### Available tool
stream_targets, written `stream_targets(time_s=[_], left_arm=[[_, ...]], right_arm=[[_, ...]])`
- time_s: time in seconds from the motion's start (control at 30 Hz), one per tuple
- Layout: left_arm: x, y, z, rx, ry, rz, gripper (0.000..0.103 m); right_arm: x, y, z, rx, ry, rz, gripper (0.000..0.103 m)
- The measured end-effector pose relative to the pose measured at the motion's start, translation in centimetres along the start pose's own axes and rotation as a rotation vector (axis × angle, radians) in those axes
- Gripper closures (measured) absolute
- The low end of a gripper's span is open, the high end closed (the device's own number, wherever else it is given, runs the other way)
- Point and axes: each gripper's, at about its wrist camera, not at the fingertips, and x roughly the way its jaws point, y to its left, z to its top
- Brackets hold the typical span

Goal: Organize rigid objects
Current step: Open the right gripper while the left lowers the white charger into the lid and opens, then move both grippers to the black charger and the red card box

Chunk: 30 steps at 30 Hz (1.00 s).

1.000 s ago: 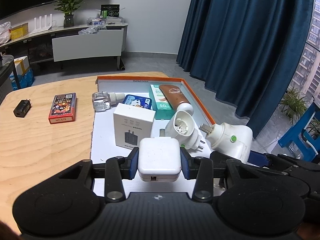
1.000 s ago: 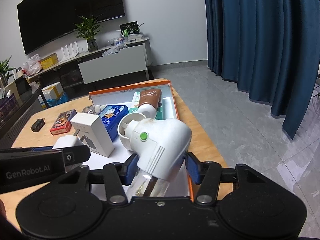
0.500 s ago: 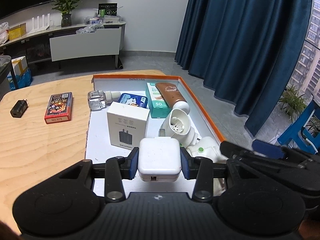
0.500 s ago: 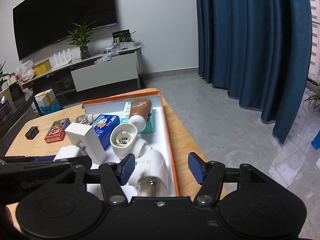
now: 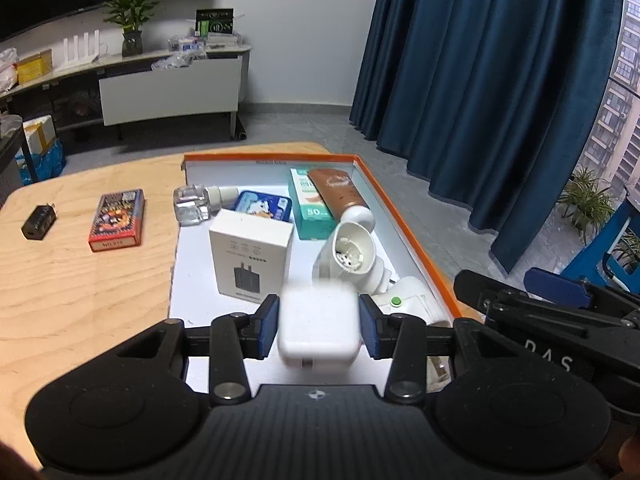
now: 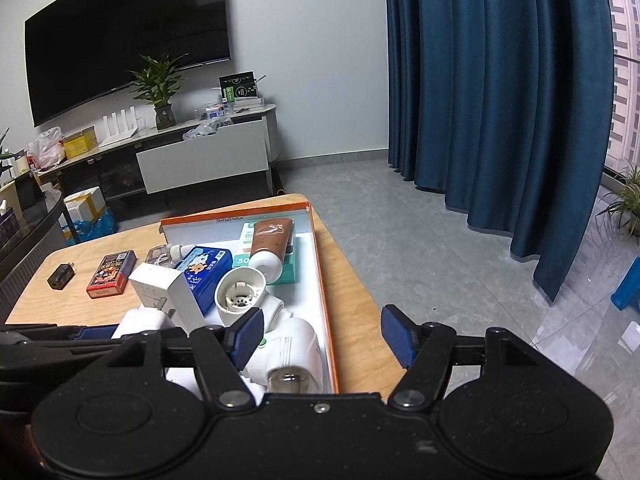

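White charger [image 5: 318,326] dropped blurred between opening left gripper [image 5: 319,326] pads.

A living room of a flat: a large black wall-mounted television [image 6: 128,52] hangs at ten o'clock above a long curved white media console [image 6: 200,152] carrying a green potted plant [image 6: 158,84], floor-length dark blue curtains [image 6: 496,100] cover the window at two o'clock, and grey floor tiles [image 6: 400,232] surround a pale plywood table [image 5: 80,272].

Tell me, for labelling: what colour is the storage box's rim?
Orange, on the storage box; clearest in the left wrist view.
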Motion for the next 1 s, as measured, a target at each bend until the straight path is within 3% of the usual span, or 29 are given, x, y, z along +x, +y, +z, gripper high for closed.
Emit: stream_targets(time_s=[0.47,1.0], left_arm=[[-1.3,2.5,0.3,-0.045,-0.013,0.009,0.046],[-3.5,12.8,1.3,-0.168,-0.011,0.2,0.042]], right_arm=[[-0.5,1.6,0.7,-0.016,-0.01,0.019,0.023],[2.7,11.7,1.8,-0.111,0.068,0.239,0.022]])
